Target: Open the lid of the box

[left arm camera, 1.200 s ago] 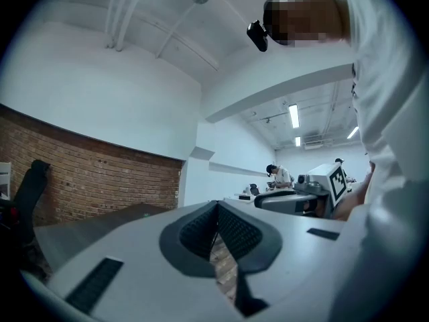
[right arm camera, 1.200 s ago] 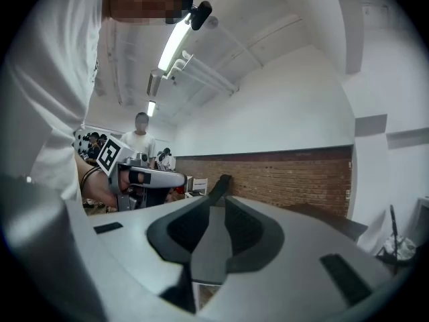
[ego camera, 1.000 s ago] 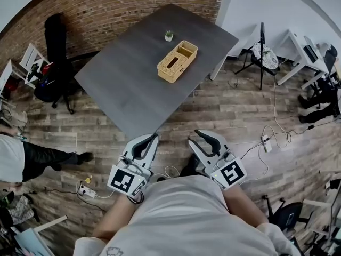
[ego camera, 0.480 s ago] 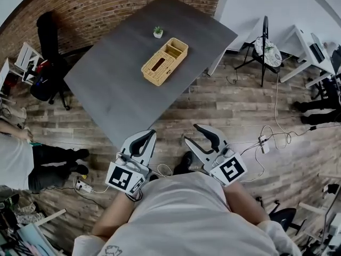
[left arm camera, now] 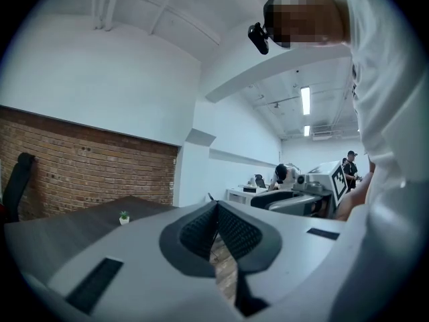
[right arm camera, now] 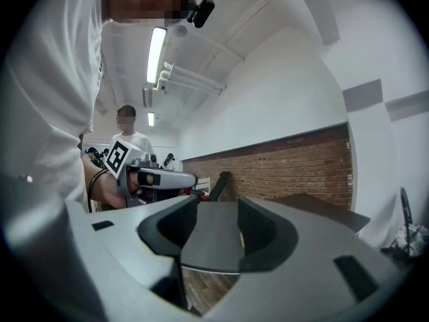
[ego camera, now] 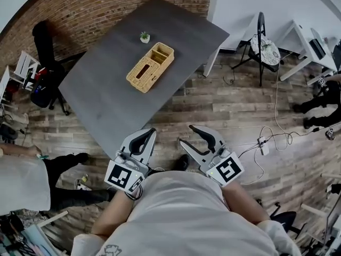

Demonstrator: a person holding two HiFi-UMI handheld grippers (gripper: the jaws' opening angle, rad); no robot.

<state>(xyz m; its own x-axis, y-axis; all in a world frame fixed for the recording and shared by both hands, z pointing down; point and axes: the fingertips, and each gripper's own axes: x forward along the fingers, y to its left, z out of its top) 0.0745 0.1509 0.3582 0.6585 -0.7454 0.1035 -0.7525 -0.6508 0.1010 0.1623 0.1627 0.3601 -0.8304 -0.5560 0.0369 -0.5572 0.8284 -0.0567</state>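
The approach is judged to be the step in hand: the box (ego camera: pixel 149 66) is not yet reached. In the head view it lies on the dark table (ego camera: pixel 106 105), at about 11 o'clock from the 2 tongs and well apart from them, with its long side running from 8 to 2 o'clock. It is a woven, straw-coloured box. A slotted lid (ego camera: pixel 144 72) is seen lying flat and closed over its nearer, larger part, while the smaller part at the 2 o'clock end looks uncovered. A small potted plant (ego camera: pixel 144 37) stands at 12 o'clock of the box, near it but apart.

Both tongs are held close to the person's body, above the wooden floor (ego camera: pixel 229 111), just short of the table's near corner. The left tongs (ego camera: pixel 151 132) are closed tip to tip, with nothing gripped. The right tongs (ego camera: pixel 186 134) are parted to a moderate gap. Their jaws have just been opening, and nothing is between them; only the table top is seen through the gap in the right gripper view.

For the next move, both tongs would need to be carried forward over the table towards 11 o'clock. It is judged that the light box should be steadied by 1 of the tongs while the lid's edge is caught by the opened right tongs and lifted. How the lid is attached cannot be told.
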